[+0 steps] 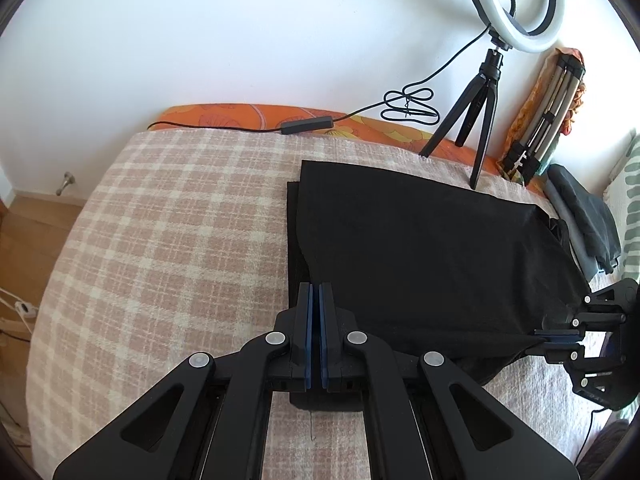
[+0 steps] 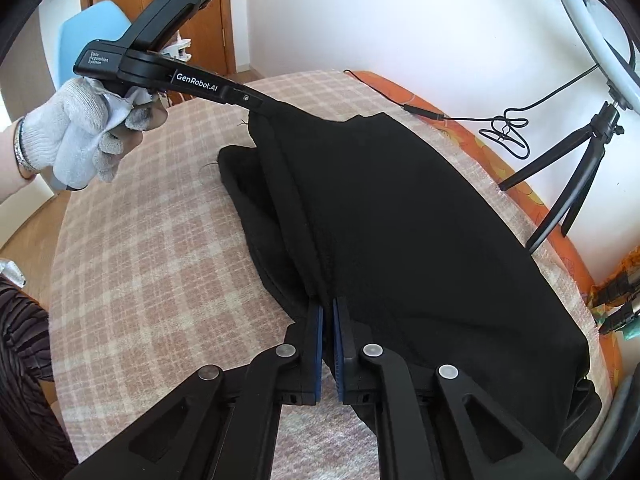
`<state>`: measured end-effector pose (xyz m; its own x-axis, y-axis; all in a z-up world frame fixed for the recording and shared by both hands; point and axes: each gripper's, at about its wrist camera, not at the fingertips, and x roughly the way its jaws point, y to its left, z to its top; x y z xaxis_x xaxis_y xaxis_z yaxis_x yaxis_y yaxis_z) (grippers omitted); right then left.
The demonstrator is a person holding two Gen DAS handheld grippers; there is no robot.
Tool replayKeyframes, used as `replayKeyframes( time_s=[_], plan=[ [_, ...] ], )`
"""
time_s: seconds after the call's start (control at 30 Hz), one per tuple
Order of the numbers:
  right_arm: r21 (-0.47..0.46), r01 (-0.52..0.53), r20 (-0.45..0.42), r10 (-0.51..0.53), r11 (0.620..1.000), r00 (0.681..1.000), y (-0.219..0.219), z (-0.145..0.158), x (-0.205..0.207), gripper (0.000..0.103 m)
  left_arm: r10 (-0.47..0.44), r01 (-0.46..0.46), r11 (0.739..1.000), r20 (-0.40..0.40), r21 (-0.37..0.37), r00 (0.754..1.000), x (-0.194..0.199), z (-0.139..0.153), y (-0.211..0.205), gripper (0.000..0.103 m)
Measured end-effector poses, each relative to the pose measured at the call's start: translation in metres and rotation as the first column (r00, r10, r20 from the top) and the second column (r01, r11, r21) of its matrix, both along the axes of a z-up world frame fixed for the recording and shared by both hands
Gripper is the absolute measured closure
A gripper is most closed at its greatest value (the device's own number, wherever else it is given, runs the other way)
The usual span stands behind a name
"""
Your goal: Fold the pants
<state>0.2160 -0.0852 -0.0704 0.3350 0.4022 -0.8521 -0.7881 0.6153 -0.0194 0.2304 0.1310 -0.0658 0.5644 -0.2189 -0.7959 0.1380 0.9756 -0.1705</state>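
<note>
Already my left claw point(image 2: 256, 109) and right claw point(image 2: 327, 304) pinch the near edge of the black pants point(image 2: 400, 220), lifted over the checked blanket point(image 1: 180, 220); one fold lies under, the next is midway, I judge.

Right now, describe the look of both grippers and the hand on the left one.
Both grippers, left gripper and right gripper, are matte black linkages with round silver pivot pins and blue pads on the fingers. The left one's body bears white "GenRobot.AI" lettering. The hand wears a white knit glove and a beaded wristband.
</note>
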Motion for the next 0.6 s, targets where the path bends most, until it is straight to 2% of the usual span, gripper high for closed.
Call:
replayKeyframes(
  time_s=[0.17, 0.27, 0.3, 0.33, 0.4, 0.47, 0.53, 0.6],
  plan=[
    [-0.026, -0.024, -0.032, 0.023, 0.999, 0.999, 0.003, -0.013, -0.01, 0.101, -0.011, 0.014, 0.998, -0.052, 0.057, 0.999, -0.021, -0.023, -0.002, 0.102],
    [-0.039, -0.018, -0.005, 0.018, 0.999, 1.0, 0.006, -0.016, -0.016, 0.097, -0.006, 0.012, 0.998, -0.079, 0.069, 0.997, -0.024, -0.032, 0.0, 0.101],
    [-0.028, -0.003, -0.003, 0.003, 1.0, 1.0, 0.005, -0.014, -0.016, 0.09, -0.02, 0.025, 0.999, -0.106, 0.043, 0.994, -0.023, -0.033, 0.001, 0.101],
    [-0.003, 0.007, -0.015, -0.007, 1.0, 1.0, 0.002, -0.011, -0.016, 0.075, -0.017, 0.022, 0.999, -0.117, 0.042, 0.993, -0.023, -0.033, 0.002, 0.101],
    [0.057, 0.023, -0.015, -0.022, 0.998, 1.0, -0.009, 0.0, -0.021, 0.071, -0.007, 0.014, 0.997, -0.093, 0.076, 0.996, -0.026, -0.025, 0.001, 0.098],
    [0.099, 0.058, -0.005, -0.058, 0.993, 0.998, -0.027, 0.012, -0.026, 0.069, -0.006, 0.012, 0.995, -0.061, 0.095, 0.998, -0.03, -0.013, 0.001, 0.09],
    [0.142, 0.116, -0.002, -0.117, 0.983, 0.993, -0.05, 0.022, -0.028, 0.067, 0.008, -0.005, 0.995, -0.027, 0.104, 1.0, -0.034, 0.0, 0.0, 0.085],
    [0.18, 0.187, 0.001, -0.191, 0.966, 0.982, -0.08, 0.03, -0.027, 0.066, 0.008, -0.009, 0.995, 0.011, 0.097, 1.0, -0.039, 0.013, -0.004, 0.085]
  ],
)
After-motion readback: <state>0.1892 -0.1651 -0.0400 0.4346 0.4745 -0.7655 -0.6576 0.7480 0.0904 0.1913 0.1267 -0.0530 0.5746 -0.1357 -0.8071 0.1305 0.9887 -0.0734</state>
